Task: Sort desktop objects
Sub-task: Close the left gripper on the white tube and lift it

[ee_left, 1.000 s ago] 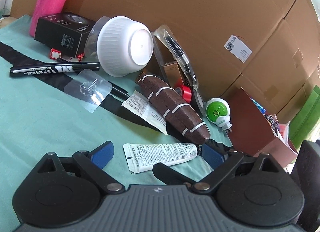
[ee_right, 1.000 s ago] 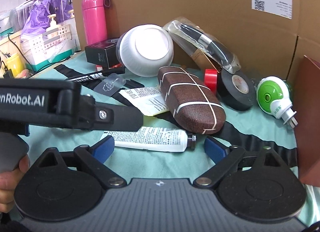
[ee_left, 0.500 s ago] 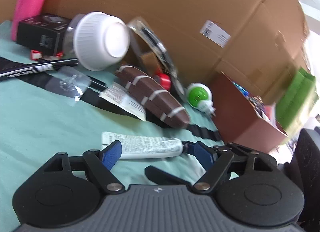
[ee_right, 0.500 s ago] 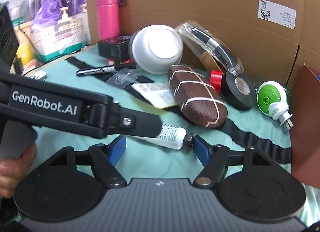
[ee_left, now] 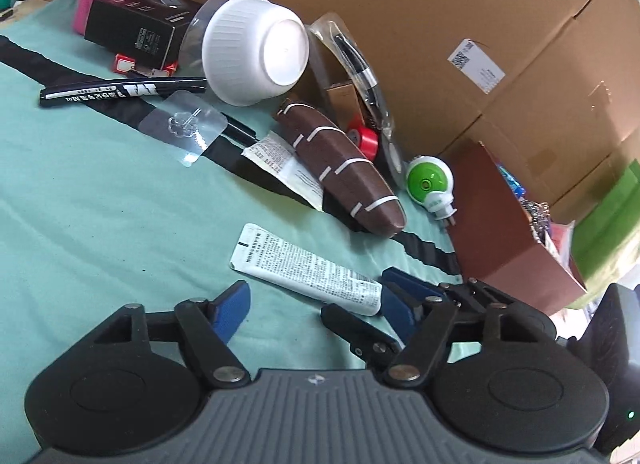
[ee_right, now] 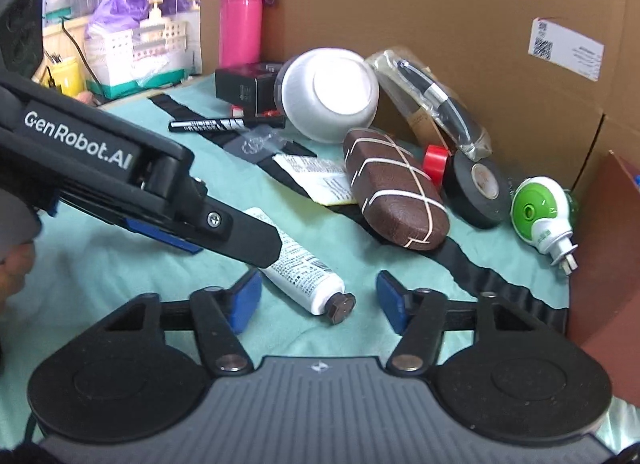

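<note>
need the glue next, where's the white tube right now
The white tube lies on the green cloth in front of the open right gripper, cap toward it, near the brown case; the left gripper reaches over it.

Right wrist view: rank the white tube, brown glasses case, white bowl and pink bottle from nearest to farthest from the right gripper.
1. White tube: lying between the open fingers of the right gripper, capped end nearest.
2. Brown glasses case: just beyond, slightly right of centre.
3. White bowl: tipped on its side behind the case.
4. Pink bottle: upright at the back left, against the cardboard.
</note>
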### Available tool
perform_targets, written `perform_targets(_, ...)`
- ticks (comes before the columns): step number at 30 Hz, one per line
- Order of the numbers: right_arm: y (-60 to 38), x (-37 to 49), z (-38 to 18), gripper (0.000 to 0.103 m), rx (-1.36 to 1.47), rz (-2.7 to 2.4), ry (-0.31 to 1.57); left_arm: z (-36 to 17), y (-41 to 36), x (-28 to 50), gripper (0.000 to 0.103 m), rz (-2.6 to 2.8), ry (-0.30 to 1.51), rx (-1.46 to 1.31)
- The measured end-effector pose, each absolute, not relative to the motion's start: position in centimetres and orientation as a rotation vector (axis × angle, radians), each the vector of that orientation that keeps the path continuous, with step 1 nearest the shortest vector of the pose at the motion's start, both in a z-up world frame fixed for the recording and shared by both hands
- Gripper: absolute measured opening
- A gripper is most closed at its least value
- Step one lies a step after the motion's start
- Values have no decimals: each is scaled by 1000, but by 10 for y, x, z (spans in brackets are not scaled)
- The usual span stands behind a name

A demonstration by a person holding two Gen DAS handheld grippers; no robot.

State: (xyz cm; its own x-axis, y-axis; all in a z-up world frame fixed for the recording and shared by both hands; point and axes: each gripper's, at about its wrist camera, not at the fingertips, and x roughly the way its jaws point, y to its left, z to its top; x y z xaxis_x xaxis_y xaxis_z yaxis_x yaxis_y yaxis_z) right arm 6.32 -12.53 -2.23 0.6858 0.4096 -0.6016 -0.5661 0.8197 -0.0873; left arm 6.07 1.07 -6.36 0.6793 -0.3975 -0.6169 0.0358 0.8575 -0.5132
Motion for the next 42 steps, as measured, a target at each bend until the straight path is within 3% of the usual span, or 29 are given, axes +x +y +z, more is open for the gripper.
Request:
perform_targets(6, -123, 47, -21, 30, -281, 569, 613, -63, 5, 64, 61, -214, 801, -468)
perform_targets(9, -118, 33, -20, 24, -295, 592, 614, -62, 0, 67, 51, -183, 808, -442)
perform_targets(14, -112, 19, -19, 24, -274, 607, 620, -61, -8, 73, 38, -138, 824, -385)
perform_targets(19, -108, 19, -16, 27, -238, 585, 606, -59, -16, 76, 35, -124, 840, -320)
perform_targets(24, -105, 25, -20, 42, -207, 568, 626, -56, -27, 81, 36, -111, 861, -253)
perform_targets(29, -101, 23, -24, 40, -216, 535, 626, -56, -34, 82, 37, -131, 859, -187)
perform_targets(30, -102, 23, -24, 29, -216, 536, 625, -56, -34, 81, 37, -136, 859, -181)
perform_targets(31, -102, 22, -24, 28, -218, 533, 625, -56, -34, 81, 37, -136, 862, -184)
perform_targets(42, -95, 15, -25, 28, -256, 511, 605, -55, -46, 77, 38, -141, 855, -117)
